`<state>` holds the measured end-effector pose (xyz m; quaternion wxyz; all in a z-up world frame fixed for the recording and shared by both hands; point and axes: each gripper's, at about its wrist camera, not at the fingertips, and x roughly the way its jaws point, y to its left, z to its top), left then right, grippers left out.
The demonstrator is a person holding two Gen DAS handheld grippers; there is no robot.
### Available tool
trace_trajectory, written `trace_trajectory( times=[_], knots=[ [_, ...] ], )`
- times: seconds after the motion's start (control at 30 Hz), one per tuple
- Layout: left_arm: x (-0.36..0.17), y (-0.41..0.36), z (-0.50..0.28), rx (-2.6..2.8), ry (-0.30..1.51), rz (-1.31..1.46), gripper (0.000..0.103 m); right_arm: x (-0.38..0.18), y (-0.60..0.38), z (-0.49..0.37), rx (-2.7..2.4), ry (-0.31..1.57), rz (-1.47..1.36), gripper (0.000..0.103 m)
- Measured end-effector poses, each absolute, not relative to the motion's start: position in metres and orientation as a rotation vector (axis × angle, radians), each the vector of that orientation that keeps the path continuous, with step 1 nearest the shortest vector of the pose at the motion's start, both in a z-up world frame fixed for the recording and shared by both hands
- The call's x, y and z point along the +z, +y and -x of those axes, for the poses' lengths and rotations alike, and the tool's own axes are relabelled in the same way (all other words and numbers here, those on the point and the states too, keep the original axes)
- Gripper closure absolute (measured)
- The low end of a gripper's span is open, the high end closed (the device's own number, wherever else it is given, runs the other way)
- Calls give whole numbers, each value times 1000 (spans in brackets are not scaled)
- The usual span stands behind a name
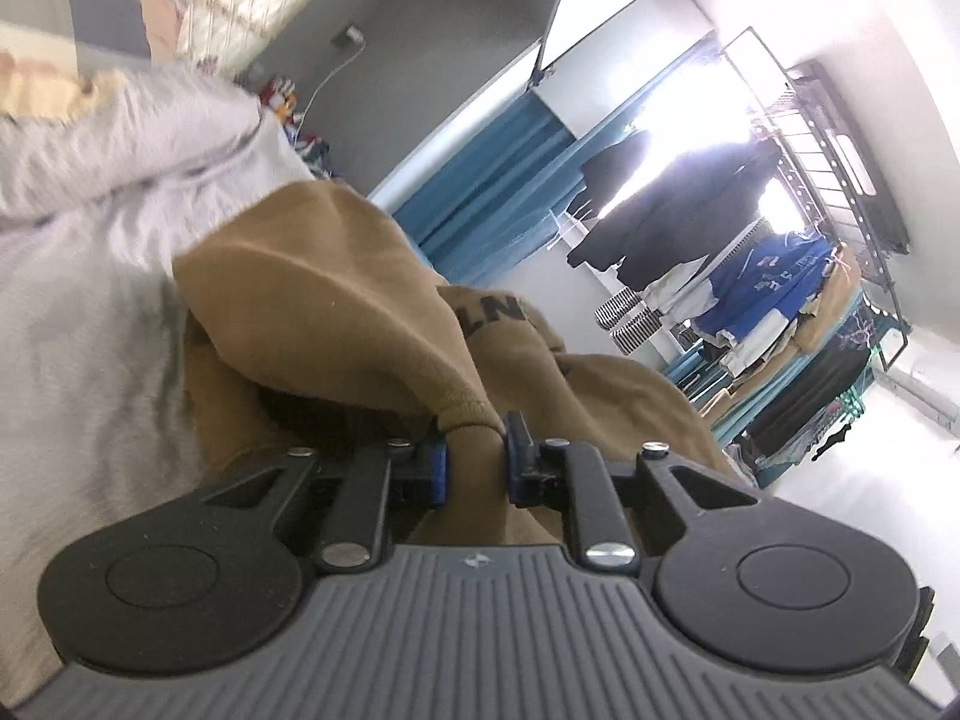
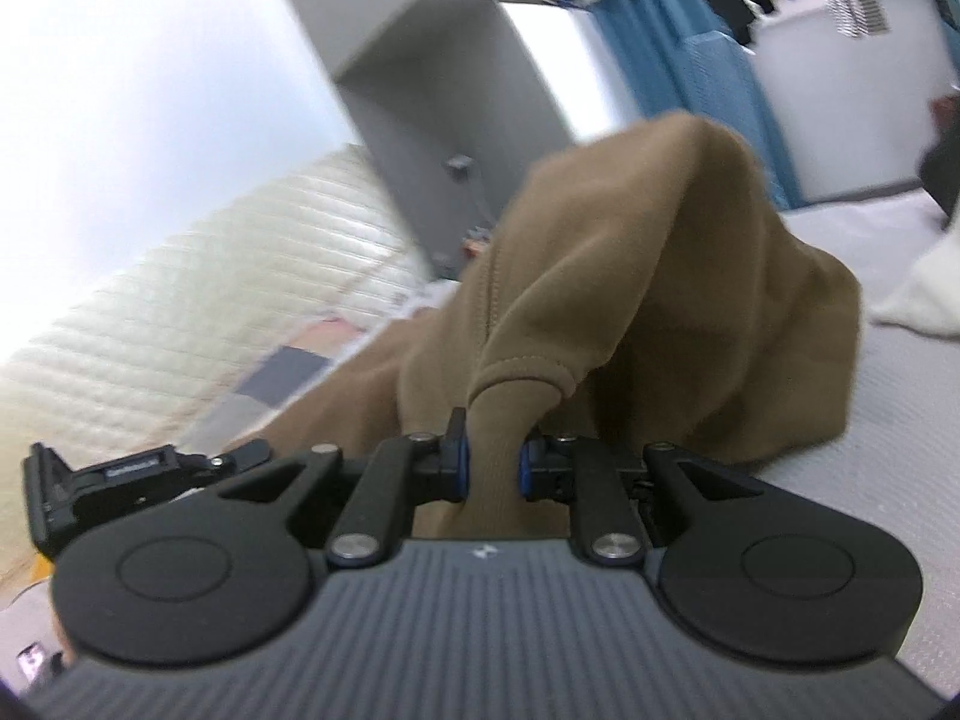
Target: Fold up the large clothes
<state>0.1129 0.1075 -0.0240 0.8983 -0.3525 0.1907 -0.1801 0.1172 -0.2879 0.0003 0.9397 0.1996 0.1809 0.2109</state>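
L gripper (image 1: pixel 474 450) clamped on a bunched hem of the brown sweatshirt (image 1: pixel 312 294); R gripper (image 2: pixel 493 456) likewise pinching a thick fold of the same garment (image 2: pixel 660 276). Sweatshirt hangs lifted betw. both, bulk piled at 12 o'clock over the grey bed sheet (image 1: pixel 78 324). Clothes rack (image 1: pixel 780 276) at 2–3 o'clock, well apart. Risks, my read: both grips take wadded cloth, not a clean edge, so layers may slip out or the fold comes out skewed; uneven lift could twist the body.
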Motion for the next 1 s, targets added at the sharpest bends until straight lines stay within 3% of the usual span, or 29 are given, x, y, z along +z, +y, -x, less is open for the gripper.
trace_trajectory(
  times=[0.27, 0.53, 0.6, 0.67, 0.7, 0.73, 0.77, 0.83, 1.0],
  knots=[
    [-12, 110, -4, -328, 377, 659, 83, -1, -294, -61, 524, 425, -454, 85],
    [-27, 110, 8, -278, 439, 670, 77, -4, -286, -59, 484, 490, -439, 81],
    [-30, 109, 7, -274, 440, 678, 68, -4, -285, -57, 485, 489, -447, 78],
    [-32, 107, -2, -264, 449, 674, 44, -6, -287, -57, 490, 488, -457, 74],
    [-33, 106, -4, -258, 451, 671, 39, -8, -294, -54, 492, 488, -464, 71],
    [-32, 105, -7, -255, 452, 669, 32, -8, -294, -54, 490, 487, -469, 59],
    [-32, 105, -9, -255, 454, 670, 27, -11, -295, -51, 487, 484, -475, 39],
    [-35, 105, -12, -259, 458, 680, 23, -12, -295, -52, 480, 476, -481, 28],
    [-47, 117, -26, -284, 485, 792, 20, -16, -293, -57, 495, 486, -504, 28]
  ],
)
